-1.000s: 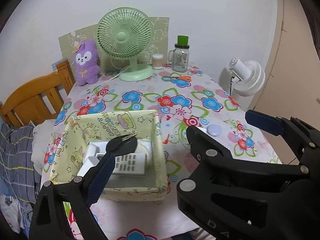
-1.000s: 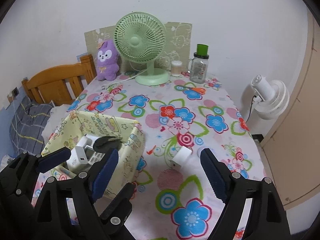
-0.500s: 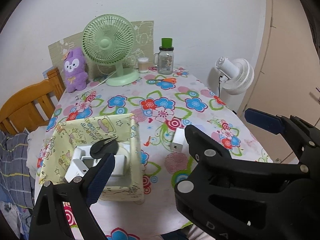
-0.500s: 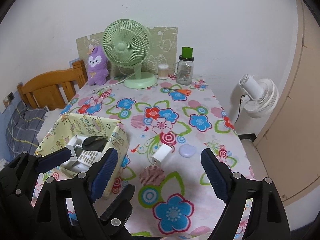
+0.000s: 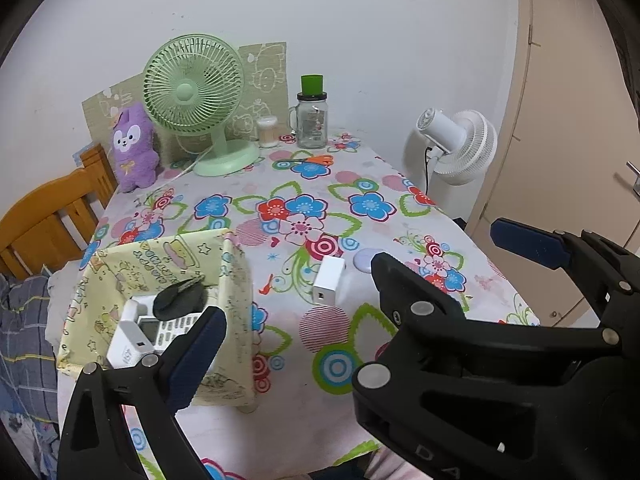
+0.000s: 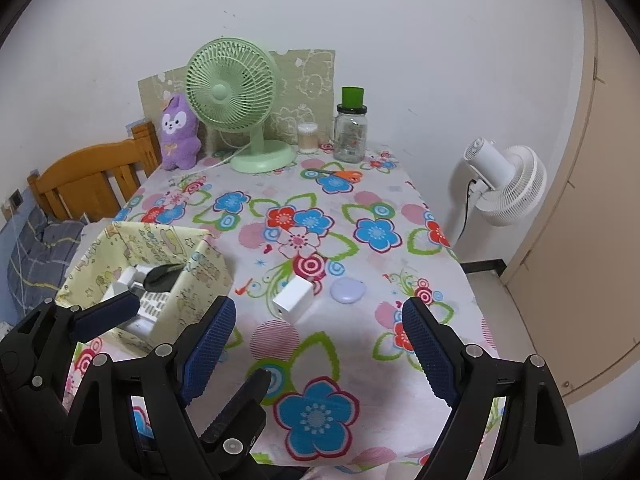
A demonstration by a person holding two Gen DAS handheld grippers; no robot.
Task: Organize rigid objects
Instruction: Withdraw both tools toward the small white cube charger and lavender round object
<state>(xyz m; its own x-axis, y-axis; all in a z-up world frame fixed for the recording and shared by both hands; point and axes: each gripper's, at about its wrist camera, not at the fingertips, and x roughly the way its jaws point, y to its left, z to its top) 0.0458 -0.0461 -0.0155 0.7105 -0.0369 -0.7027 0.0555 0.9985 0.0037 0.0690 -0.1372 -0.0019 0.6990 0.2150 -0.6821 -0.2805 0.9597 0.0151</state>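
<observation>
A yellow fabric box (image 5: pixel 168 256) (image 6: pixel 200 280) stands at the table's front left. It holds a white remote (image 5: pixel 176 326), a white charger (image 5: pixel 128 350) and a black object (image 5: pixel 182 300). A white charger block (image 5: pixel 329 285) (image 6: pixel 293 299) and a lilac oval case (image 5: pixel 366 261) (image 6: pixel 347 289) lie on the flowered cloth right of the box. My left gripper (image 5: pixel 356 284) is open and empty, above the table's front. My right gripper (image 6: pixel 316 340) is open and empty, just in front of the charger block. The left gripper's finger (image 6: pixel 108 314) shows by the box.
At the back stand a green desk fan (image 6: pixel 236 100), a purple plush (image 6: pixel 179 132), a green-lidded jar (image 6: pixel 350 128), a small cotton swab tub (image 6: pixel 307 138) and orange scissors (image 6: pixel 340 174). A wooden chair (image 6: pixel 92 178) is at left, a white floor fan (image 6: pixel 504 180) at right.
Both grippers have pulled back and up from the table, so more of the table shows. The box, charger block and lilac case have not moved. Both stay open.
</observation>
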